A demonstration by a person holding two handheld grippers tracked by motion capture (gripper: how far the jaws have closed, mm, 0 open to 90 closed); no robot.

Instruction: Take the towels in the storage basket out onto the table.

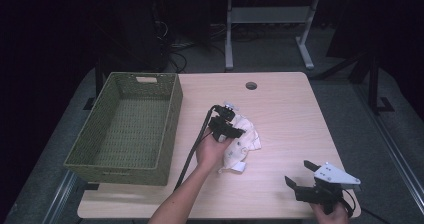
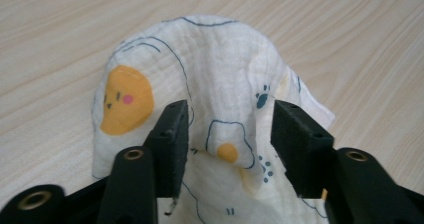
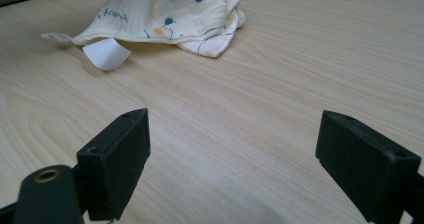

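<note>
The tabletop [image 1: 280, 109] is pale wood-grain laminate with rounded corners and a round cable hole [image 1: 251, 85] near its far edge; around it lie grey carpet, dark floor and a metal desk frame [image 1: 267, 19]. A woven olive basket [image 1: 122, 126], rectangular with handle slots, fills the left edge. Near the tabletop's middle lies a crumpled cream muslin cloth [image 1: 245, 141]. The left gripper [image 2: 227, 134] stands over it with its jaws apart, straddling a raised fold. The left gripper view reveals crinkled weave, fried-egg and paw prints; the right gripper view shows a white label [image 3: 105, 53] at its hem. The right gripper [image 1: 297, 174] hovers open at the near right corner, well apart from the cloth.
</note>
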